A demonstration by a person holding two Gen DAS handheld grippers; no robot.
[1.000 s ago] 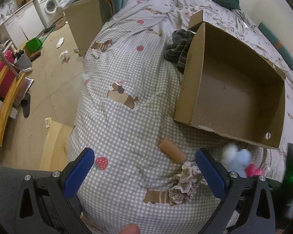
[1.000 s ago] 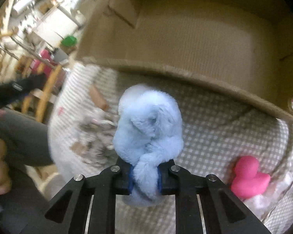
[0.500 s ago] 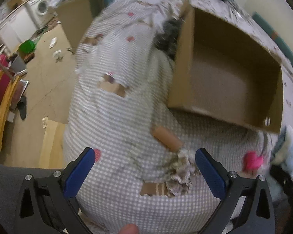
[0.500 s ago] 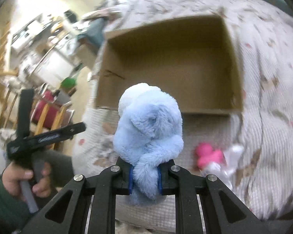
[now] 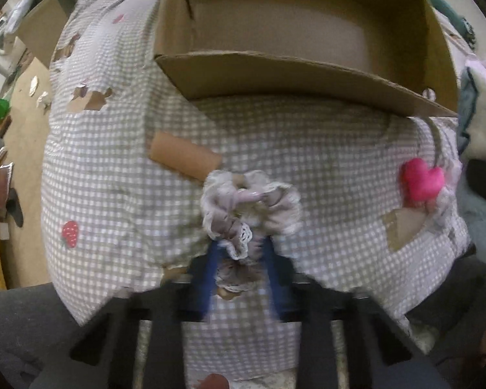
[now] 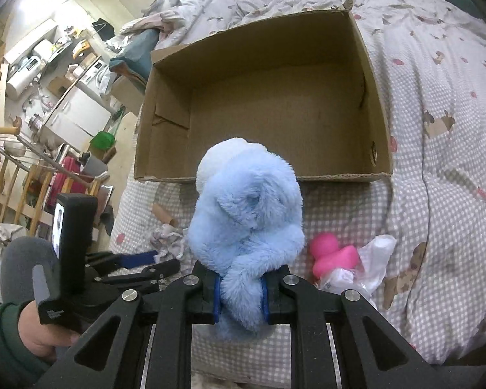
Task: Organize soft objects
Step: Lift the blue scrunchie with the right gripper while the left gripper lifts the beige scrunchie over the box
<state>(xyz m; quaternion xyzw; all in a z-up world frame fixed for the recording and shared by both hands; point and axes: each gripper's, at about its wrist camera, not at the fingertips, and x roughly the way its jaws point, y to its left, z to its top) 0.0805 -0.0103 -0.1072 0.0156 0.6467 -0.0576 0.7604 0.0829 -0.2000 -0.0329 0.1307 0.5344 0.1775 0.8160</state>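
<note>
Your right gripper (image 6: 239,295) has its jaws pinched on the blue plush (image 6: 246,223), gripping a narrow limb at its base, so the bulk stands up ahead of the jaws. It should be light and squashy; the fur may slide, and the body will flop if you swing fast. A hold deeper on the body would be steadier, but this one looks enough for a short carry. The box (image 6: 262,103) lies straight ahead of the jaws, open and bare inside, on the bed (image 6: 444,136).

Your left gripper (image 5: 243,253) is blurred; its jaws sit close on either side of the frilly scrunchie (image 5: 249,207), narrowed around it, though I cannot tell whether they have bitten. That scrunchie is limp, light fabric: take a bunched fold, not a single lace edge, or it will slip out. A cardboard tube (image 5: 184,157) touches it ahead and left of the jaws. The pink duck (image 6: 333,256) lies just right of the right jaws, beside crumpled plastic (image 6: 369,265).
</note>
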